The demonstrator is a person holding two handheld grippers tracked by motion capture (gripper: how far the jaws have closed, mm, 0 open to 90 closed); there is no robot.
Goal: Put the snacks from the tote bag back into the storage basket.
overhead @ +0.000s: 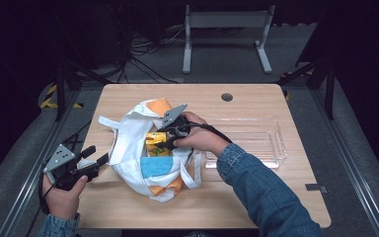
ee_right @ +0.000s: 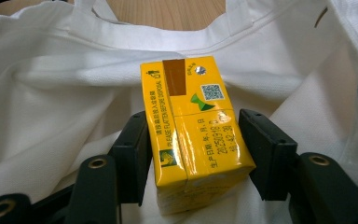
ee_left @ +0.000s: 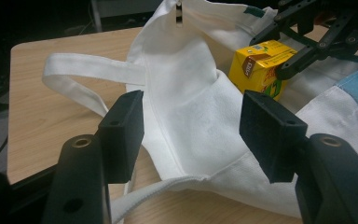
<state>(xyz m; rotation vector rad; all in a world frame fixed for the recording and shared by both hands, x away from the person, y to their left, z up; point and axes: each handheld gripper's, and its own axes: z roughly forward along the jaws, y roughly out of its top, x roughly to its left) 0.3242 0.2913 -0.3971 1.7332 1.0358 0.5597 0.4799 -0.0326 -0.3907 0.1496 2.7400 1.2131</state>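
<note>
A wooden table (overhead: pixel 256 197) carries a white tote bag (overhead: pixel 128 133) with orange and blue panels, lying open near the table's centre, and a clear plastic tray (overhead: pixel 271 143) at about 3 o'clock from the bag, close beside it. A yellow drink carton (overhead: pixel 156 139) lies inside the bag's mouth, resting on the white lining. In the high view the right gripper (overhead: pixel 165 140) reaches into the bag from 3 o'clock, carried by a hand in a denim sleeve (overhead: pixel 261 190). In the right gripper view the carton (ee_right: pixel 193 135) sits between the two black jaws with its printed side up; the left pad meets the carton's side and the right pad stands against its lower corner, so the tongs grip the carton across its width. The left gripper (overhead: pixel 96 158) rests at the bag's 9 o'clock edge, near the table's left margin. In the left gripper view its tongs (ee_left: pixel 191 135) stand open, the pads apart on either side of a fold of the bag's white cloth (ee_left: pixel 186 112) without pressing it. One white handle strap (ee_left: pixel 84 74) loops out over the wood toward 10 o'clock; beyond it, at 1 o'clock, the carton (ee_left: pixel 261 63) appears with the right gripper's jaws around it.
</note>
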